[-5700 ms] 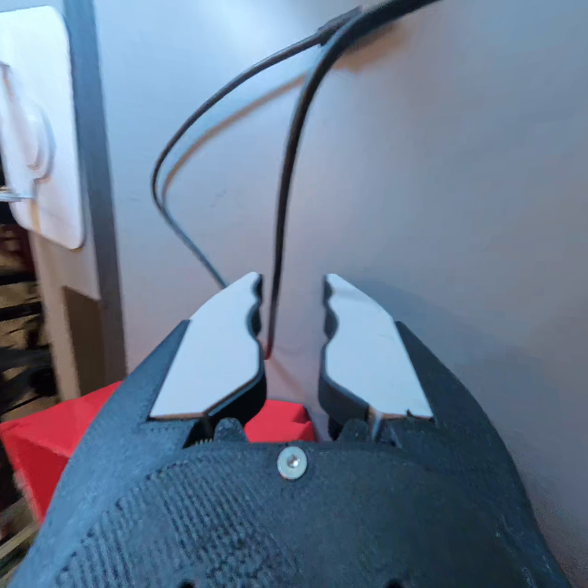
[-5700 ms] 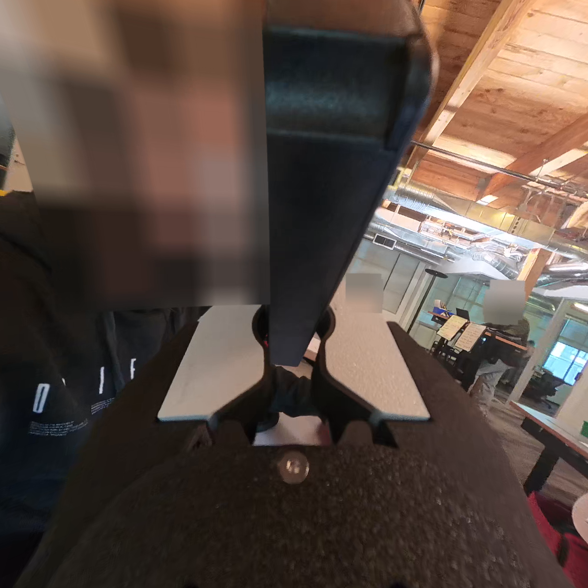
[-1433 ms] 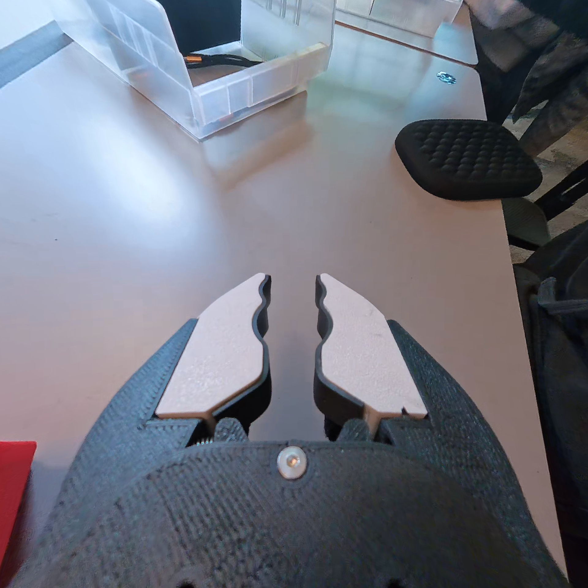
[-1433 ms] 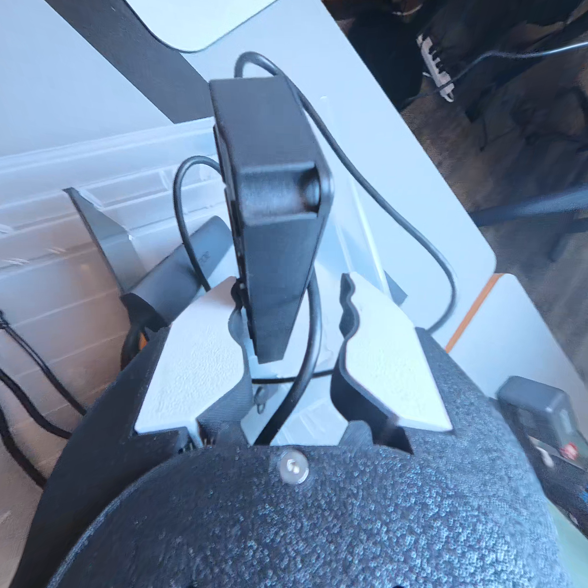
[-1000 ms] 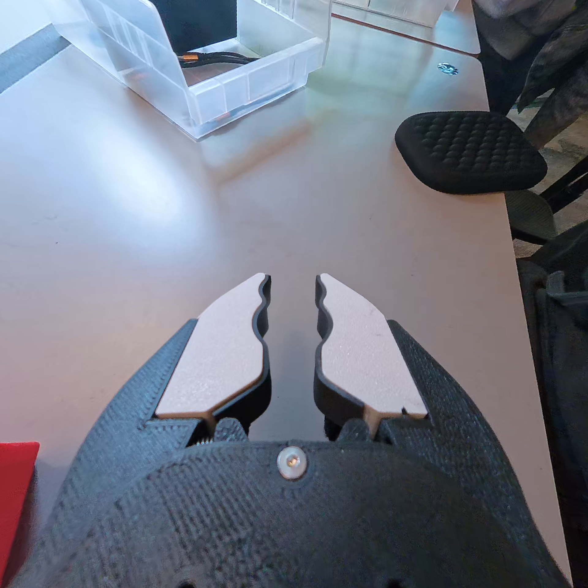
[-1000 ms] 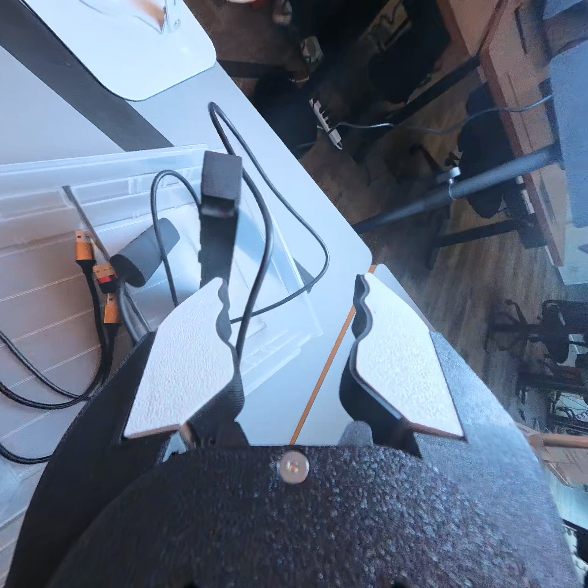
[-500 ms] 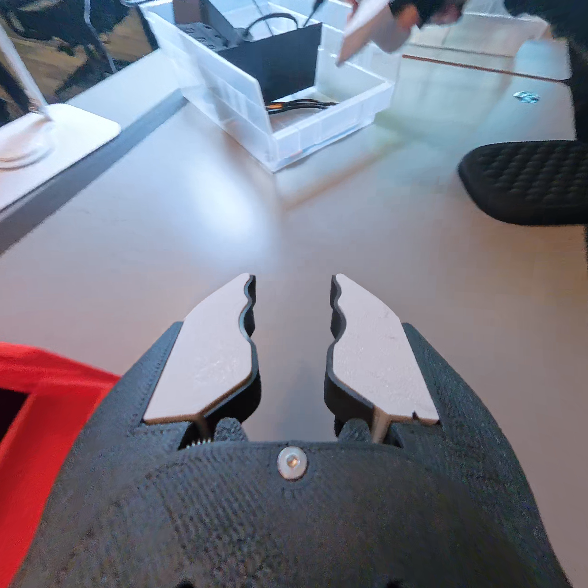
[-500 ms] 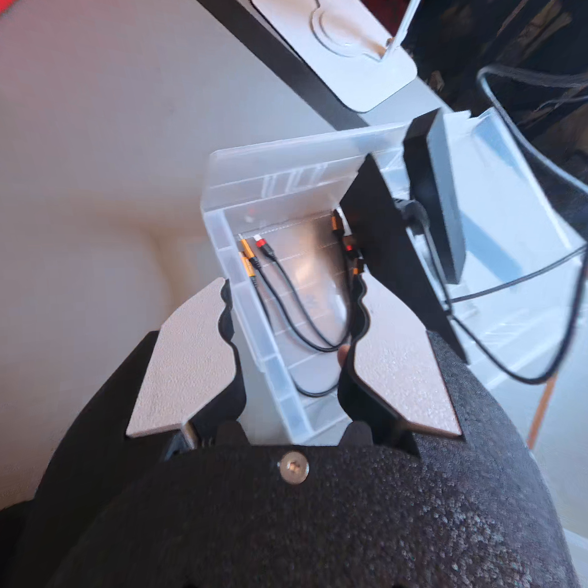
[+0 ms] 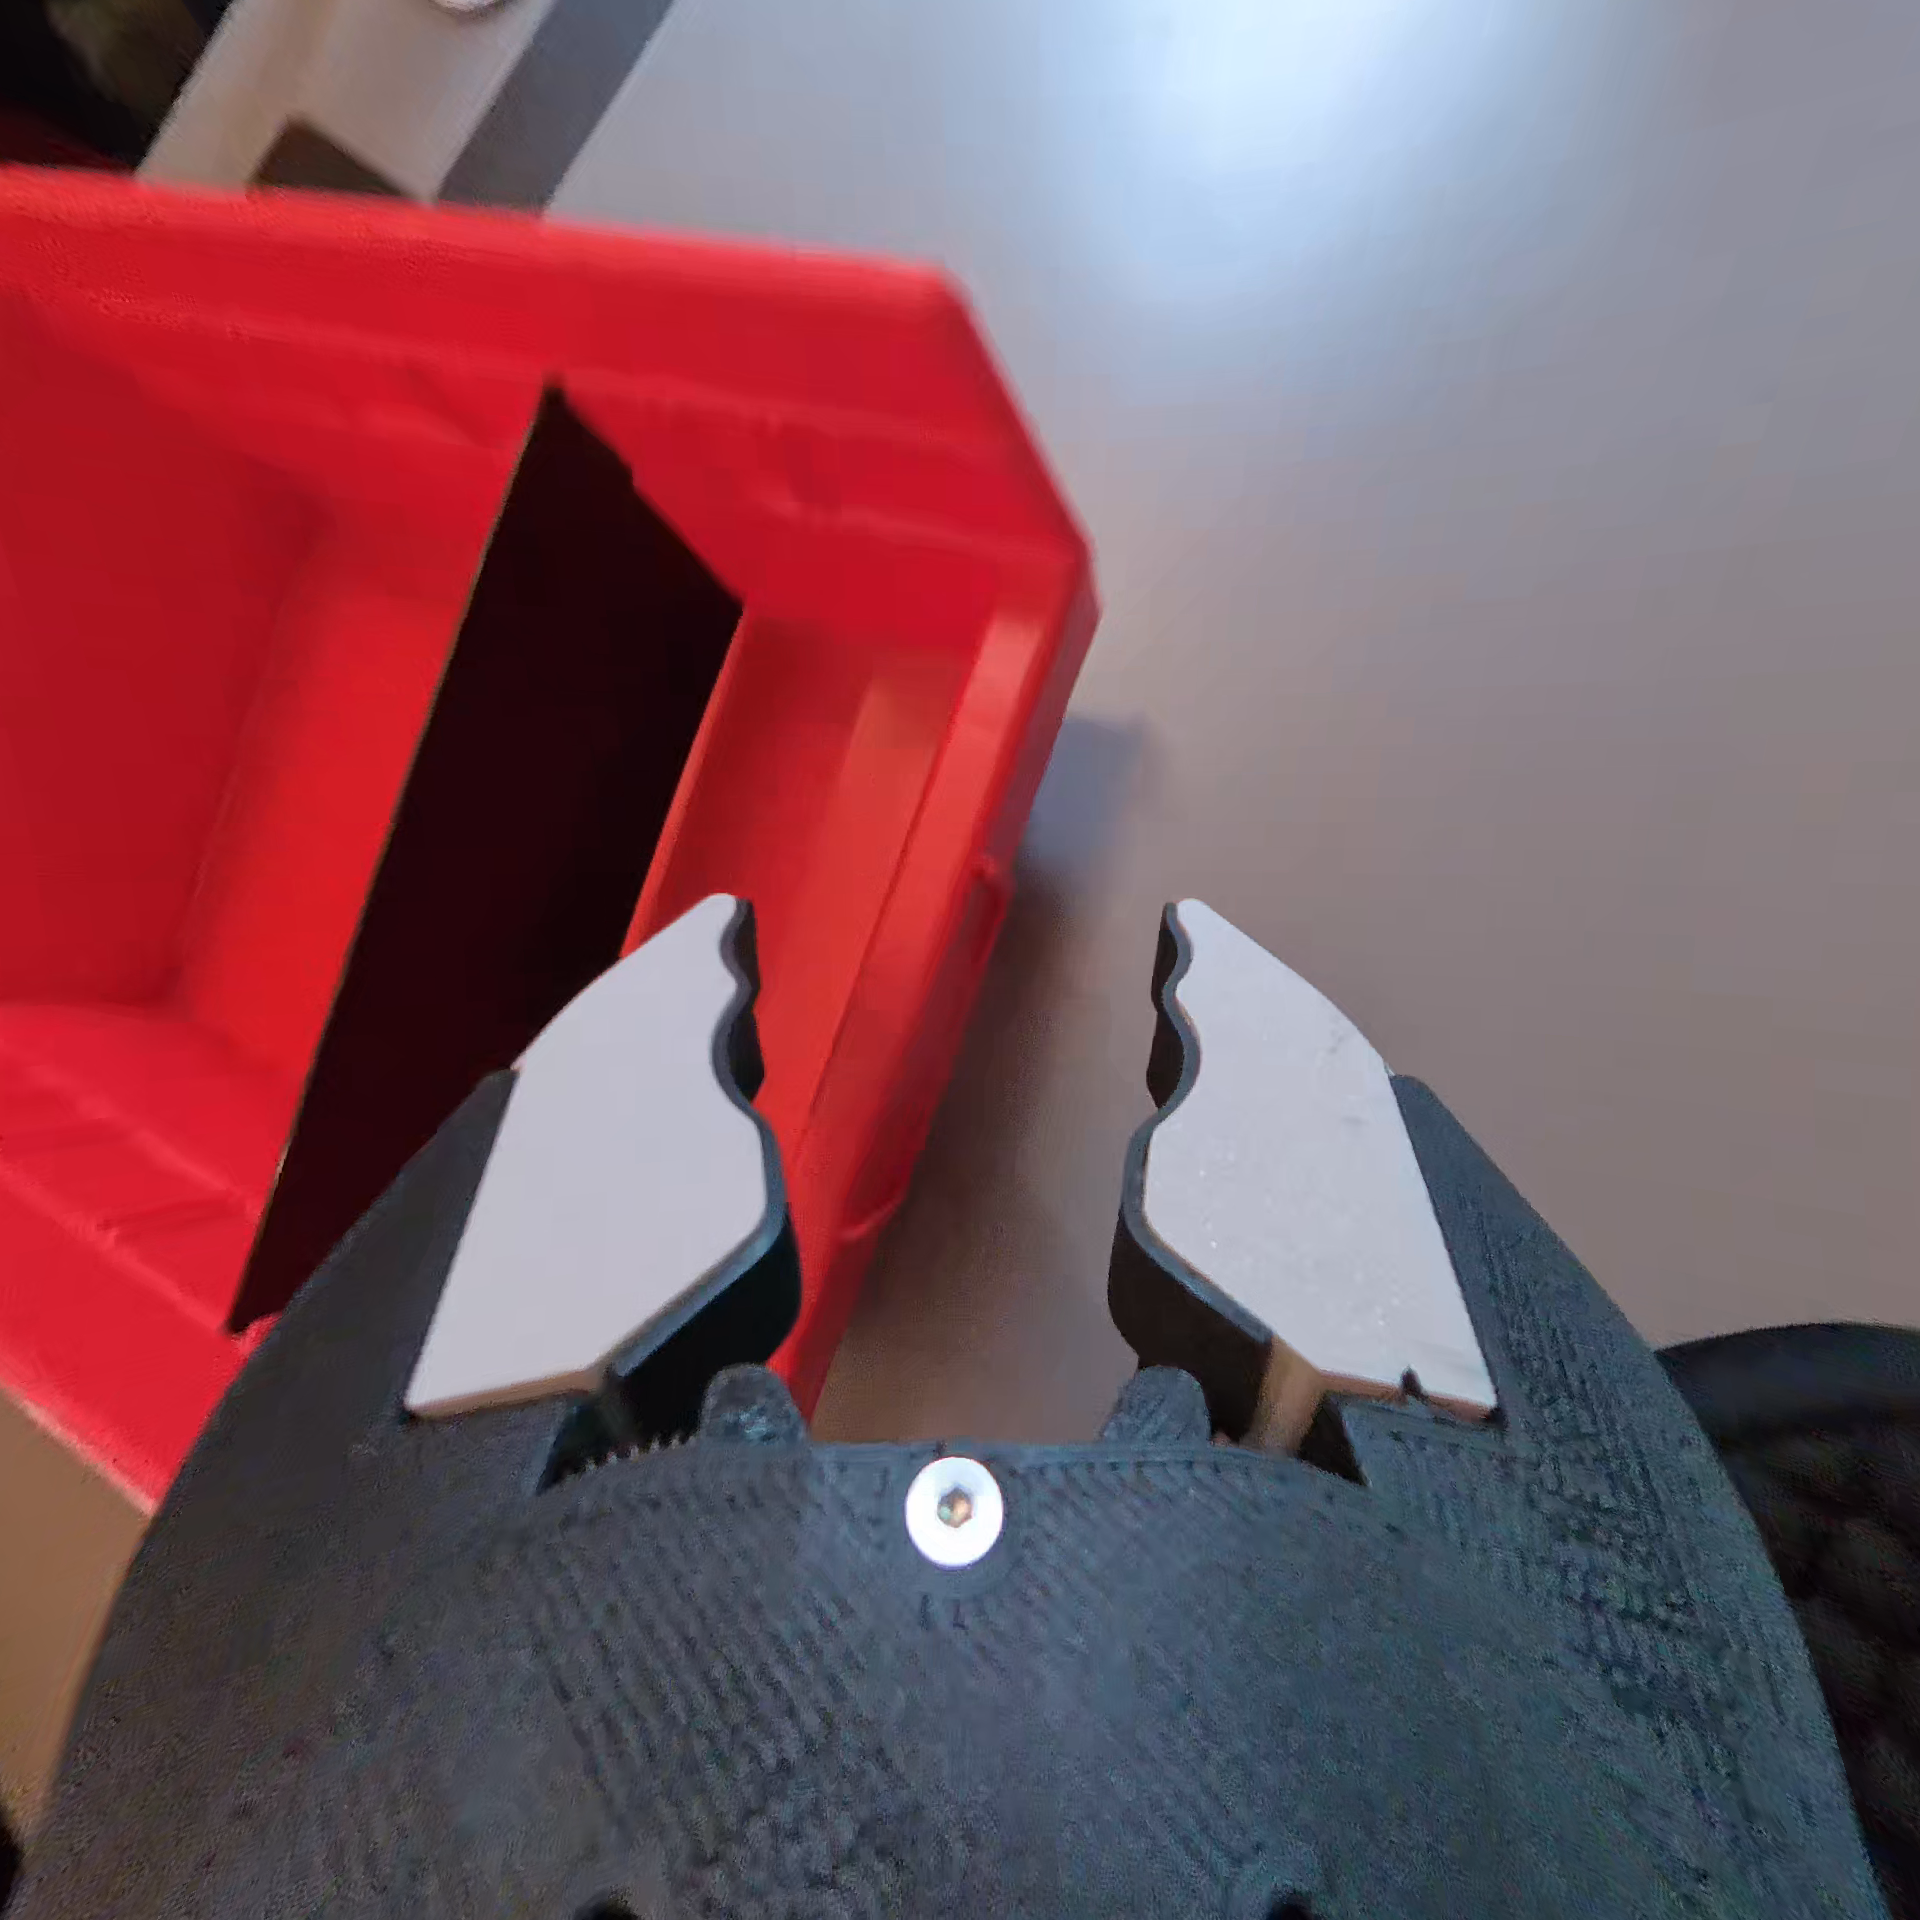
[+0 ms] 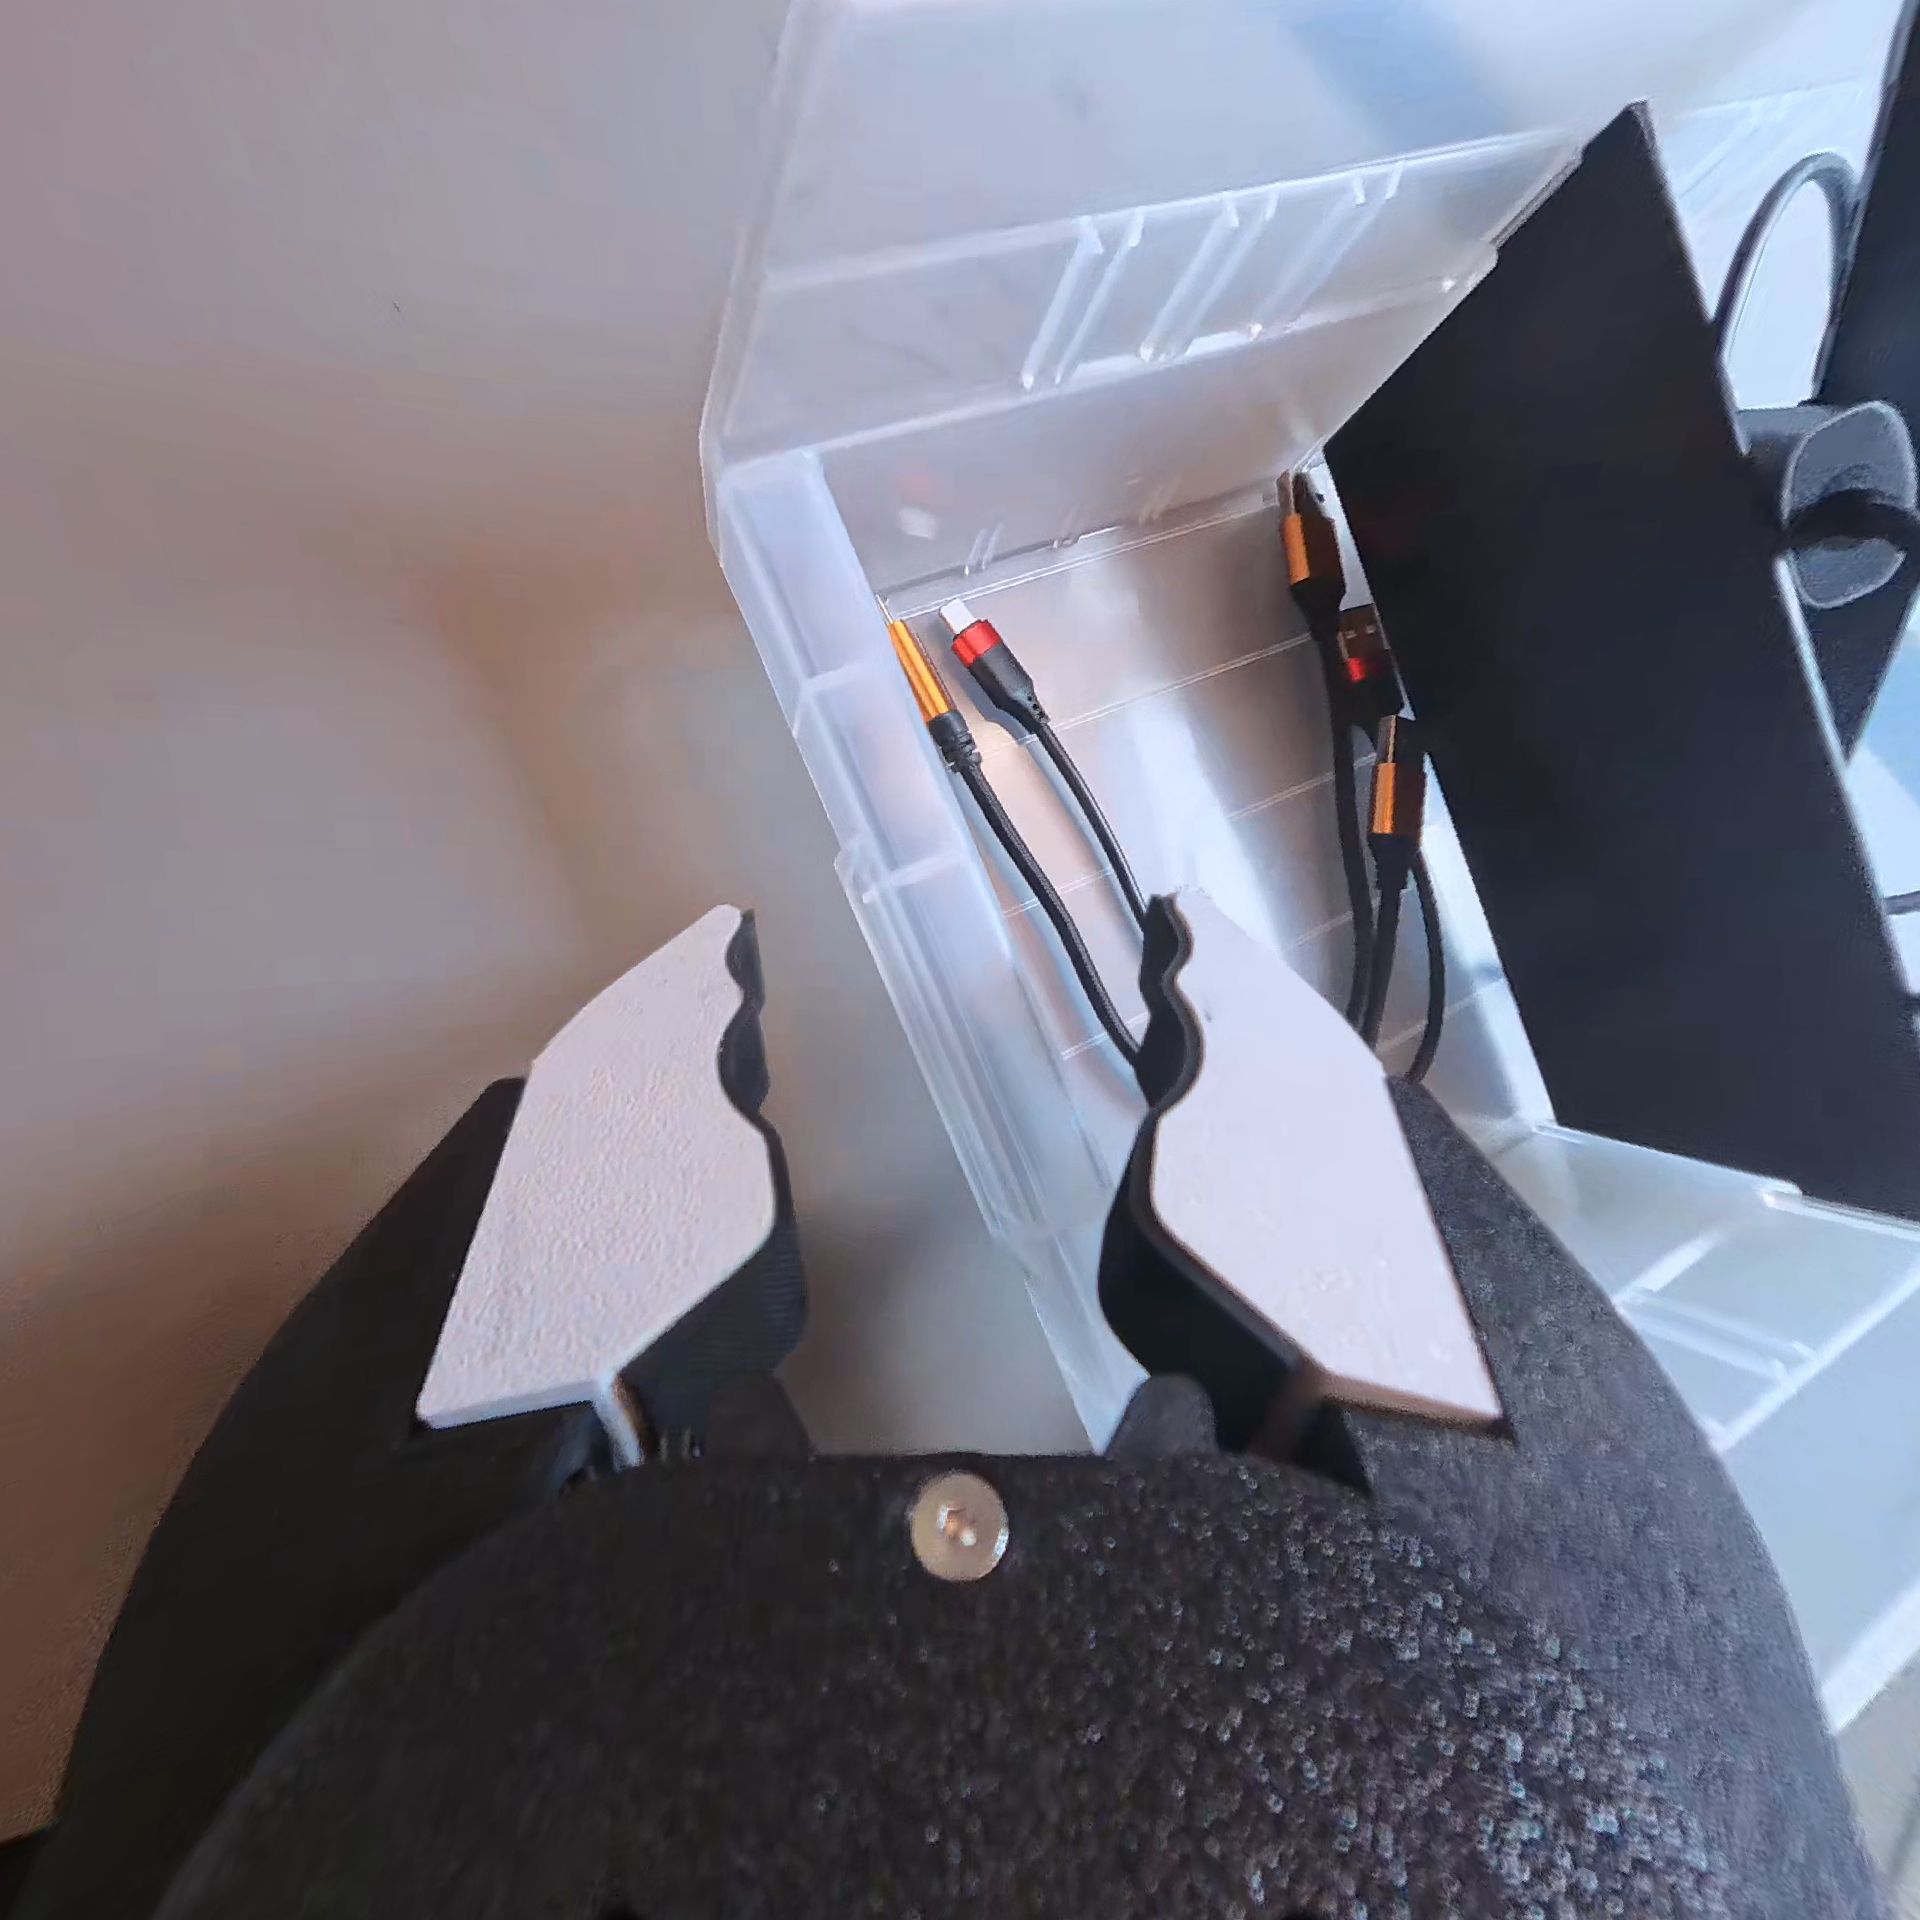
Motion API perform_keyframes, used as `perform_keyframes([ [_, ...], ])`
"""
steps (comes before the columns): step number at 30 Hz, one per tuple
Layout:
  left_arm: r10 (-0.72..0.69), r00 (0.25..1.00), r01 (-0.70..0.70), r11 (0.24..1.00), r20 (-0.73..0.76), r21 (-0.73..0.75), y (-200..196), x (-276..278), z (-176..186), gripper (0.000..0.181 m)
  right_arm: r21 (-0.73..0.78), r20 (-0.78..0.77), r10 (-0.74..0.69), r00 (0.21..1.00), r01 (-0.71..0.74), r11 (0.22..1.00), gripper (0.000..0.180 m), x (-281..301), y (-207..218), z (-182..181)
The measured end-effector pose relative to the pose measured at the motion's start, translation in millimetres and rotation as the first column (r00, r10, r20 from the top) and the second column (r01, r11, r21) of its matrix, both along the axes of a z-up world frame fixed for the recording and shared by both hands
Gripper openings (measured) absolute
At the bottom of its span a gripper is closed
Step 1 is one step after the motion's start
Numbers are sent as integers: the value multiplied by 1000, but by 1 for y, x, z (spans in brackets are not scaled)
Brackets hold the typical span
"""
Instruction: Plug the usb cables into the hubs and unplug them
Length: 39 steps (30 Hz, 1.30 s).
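Observation:
In the right wrist view, a clear plastic bin [image 10: 935, 987] holds several black USB cables. One has an orange plug [image 10: 920, 670], one a red plug [image 10: 982, 655], and more orange and red plugs [image 10: 1351, 644] lie against a black divider [image 10: 1558, 623]. My right gripper [image 10: 956, 925] is open and empty, just above the bin's near corner, its right finger over the cables. A black hub [image 10: 1839, 499] shows beyond the divider. In the left wrist view, my left gripper [image 9: 956, 920] is open and empty above the right wall of a red bin [image 9: 935, 727].
The red bin has a black divider [image 9: 520, 831] standing inside it. Grey tabletop [image 9: 1455, 520] lies to its right. A black padded object [image 9: 1818, 1455] sits at the lower right edge. A white base [image 9: 343, 62] shows at the top left. Across from one pair of fingers to the other is roughly 40 cm. To reach the orange plug [image 10: 920, 670] in a straight line is about 6 cm for my right fingers, about 35 cm for my left.
My left gripper swung left from the bare table to over the red bin and opened wider. My right gripper moved closer to the clear bin's cable compartment and stays open.

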<state>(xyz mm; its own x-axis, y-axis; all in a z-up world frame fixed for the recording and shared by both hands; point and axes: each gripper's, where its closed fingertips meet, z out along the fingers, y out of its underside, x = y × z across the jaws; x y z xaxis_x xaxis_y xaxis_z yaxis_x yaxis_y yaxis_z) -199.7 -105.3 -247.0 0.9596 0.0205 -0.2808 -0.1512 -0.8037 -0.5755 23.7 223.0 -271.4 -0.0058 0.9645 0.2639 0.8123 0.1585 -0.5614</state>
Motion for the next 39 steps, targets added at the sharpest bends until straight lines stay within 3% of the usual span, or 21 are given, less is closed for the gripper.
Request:
perform_keyframes([
  [1, 10, 1000, -11, 999, -9, -33, -6, -6, -5, 74, 11, 2, 4, 1000, -4, 1000, 64, -1, 0, 0],
  [4, 12, 998, -21, 992, -67, -125, -16, -20, -19, 75, 32, -15, 27, 1000, -26, 999, 40, -8, -2, 4],
  [9, -7, 990, -29, 964, -137, -263, -19, -38, -42, 70, 91, 14, 59, 998, -60, 994, 42, -18, -1, 1],
  [12, -37, 992, 2, 964, -124, -265, -14, -38, -46, 54, 110, 45, 121, 992, -125, 986, 38, -21, -3, 0],
  [14, -94, 989, 61, 961, -113, -268, -10, -30, -50, 33, 180, 72, 194, 978, -204, 962, 27, -23, -10, 0],
  [16, -119, 978, 73, 965, -173, -253, -3, -30, -49, 32, 227, 68, 225, 972, -235, 945, 27, -26, -17, 0],
  [24, -278, 938, 229, 946, -209, -231, 38, 12, -47, 32, 279, 76, 442, 894, -445, 851, 27, 0, -108, 1],
  [30, -474, 837, 431, 879, -273, -202, 101, 48, -41, 33, 295, 49, 590, 806, -576, 762, 27, 50, -191, 3],
  [32, -445, 827, 419, 896, -345, -151, 120, 45, -32, 43, 260, -45, 617, 786, -587, 767, 35, 66, -220, 15],
  [35, -323, 880, 337, 941, -349, -21, 124, 42, -14, 49, 104, -313, 598, 738, -599, 794, 36, 97, -258, 58],
  [37, -223, 933, 264, 958, -283, 115, 116, 49, 1, 43, 51, -490, 489, 722, -536, 843, 37, 116, -251, 94],
  [39, -199, 976, 216, 939, -89, 268, 103, 77, 16, 43, 14, -604, 314, 733, -384, 923, 37, 134, -214, 118],
])
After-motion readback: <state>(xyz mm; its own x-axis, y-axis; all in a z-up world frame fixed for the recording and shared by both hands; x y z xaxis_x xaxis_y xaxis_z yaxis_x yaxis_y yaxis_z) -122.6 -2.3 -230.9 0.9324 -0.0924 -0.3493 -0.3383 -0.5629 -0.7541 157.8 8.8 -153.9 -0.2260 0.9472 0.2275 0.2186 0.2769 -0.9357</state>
